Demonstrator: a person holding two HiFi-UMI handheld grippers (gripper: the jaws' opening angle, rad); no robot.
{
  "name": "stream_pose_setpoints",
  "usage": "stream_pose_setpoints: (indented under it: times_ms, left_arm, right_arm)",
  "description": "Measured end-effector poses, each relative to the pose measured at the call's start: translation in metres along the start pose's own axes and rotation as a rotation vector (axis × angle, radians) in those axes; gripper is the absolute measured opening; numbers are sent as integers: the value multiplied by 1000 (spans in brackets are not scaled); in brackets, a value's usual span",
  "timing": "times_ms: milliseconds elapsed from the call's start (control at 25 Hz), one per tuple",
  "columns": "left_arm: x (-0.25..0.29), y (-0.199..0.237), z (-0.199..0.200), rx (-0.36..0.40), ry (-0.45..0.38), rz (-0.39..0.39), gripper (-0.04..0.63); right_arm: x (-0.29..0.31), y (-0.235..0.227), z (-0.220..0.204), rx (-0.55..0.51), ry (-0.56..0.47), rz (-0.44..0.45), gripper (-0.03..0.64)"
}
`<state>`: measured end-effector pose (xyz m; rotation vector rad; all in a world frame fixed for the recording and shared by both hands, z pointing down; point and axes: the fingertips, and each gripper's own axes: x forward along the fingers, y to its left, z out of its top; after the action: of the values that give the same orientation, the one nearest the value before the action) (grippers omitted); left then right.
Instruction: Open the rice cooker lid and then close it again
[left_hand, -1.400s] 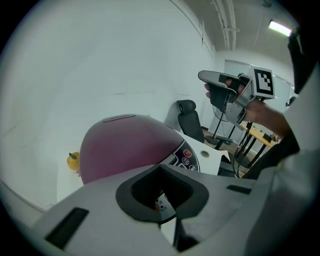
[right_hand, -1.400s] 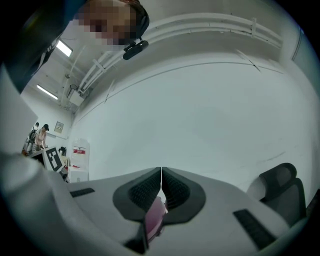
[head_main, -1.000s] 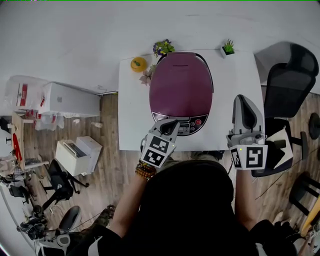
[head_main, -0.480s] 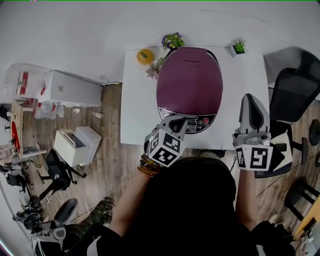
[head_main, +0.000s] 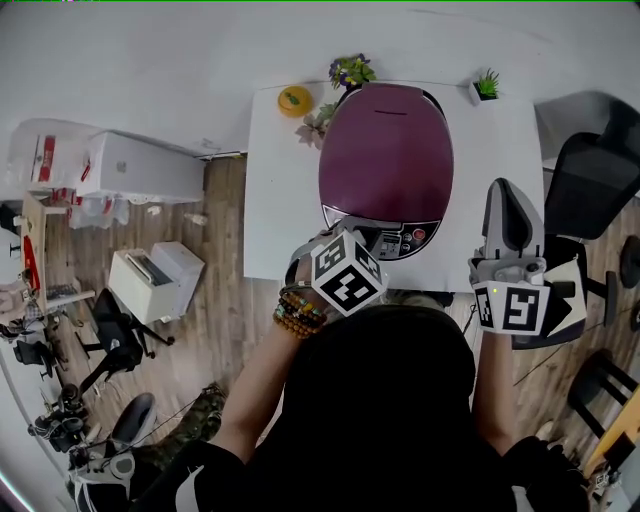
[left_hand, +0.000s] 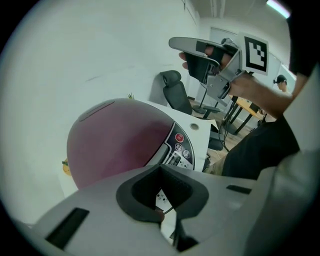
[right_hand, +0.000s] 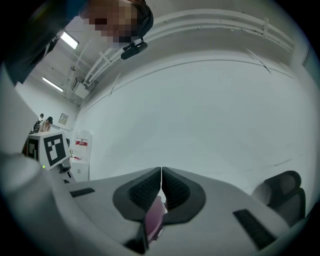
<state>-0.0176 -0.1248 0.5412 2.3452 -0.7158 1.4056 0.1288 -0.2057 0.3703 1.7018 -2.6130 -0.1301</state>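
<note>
The purple rice cooker (head_main: 387, 150) stands on the white table (head_main: 280, 210) with its lid down. Its control panel (head_main: 398, 238) faces me. My left gripper (head_main: 338, 250) hangs tilted down at the cooker's front left corner, just beside the panel, jaws shut and empty; whether it touches I cannot tell. In the left gripper view the gripper (left_hand: 161, 172) looks over the cooker (left_hand: 117, 140) and its panel buttons (left_hand: 181, 146). My right gripper (head_main: 507, 195) is held level to the right of the cooker, shut on nothing. In the right gripper view, that gripper (right_hand: 161, 175) faces a bare white wall.
At the table's back edge sit an orange object (head_main: 294, 98), a flowering plant (head_main: 350, 70) and a small green plant (head_main: 487, 85). A black office chair (head_main: 592, 175) stands right of the table. White boxes (head_main: 155, 285) lie on the floor to the left.
My left gripper has rolled at the wrist, so its marker cube shows another face, while staying at the cooker's front. The right gripper has hardly moved. The lid stays down.
</note>
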Motion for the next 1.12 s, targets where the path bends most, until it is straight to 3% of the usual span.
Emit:
stream_pose_setpoints:
  times_ms: [400, 520, 640, 720, 880, 1120]
  left_arm:
    - [2, -1, -4, -129, 82, -267, 21]
    - [0, -4, -3, -142, 97, -311, 20]
    - [0, -7, -1, -128, 28, -305, 21]
    - [-4, -5, -2, -132, -57, -257, 21]
    - [-11, 4, 12, -225, -223, -197, 21]
    - [-2, -7, 5, -214, -122, -244, 21]
  right_arm:
    - [3, 13, -2, 25, -7, -8, 30]
    - [-1, 17, -3, 38, -5, -9, 31]
    - [-3, 15, 1, 40, -13, -13, 31]
    - [-7, 17, 4, 39, -17, -14, 30]
    - [-10, 14, 8, 30, -23, -15, 30]
    - [-17, 7, 8, 26, -24, -29, 30]
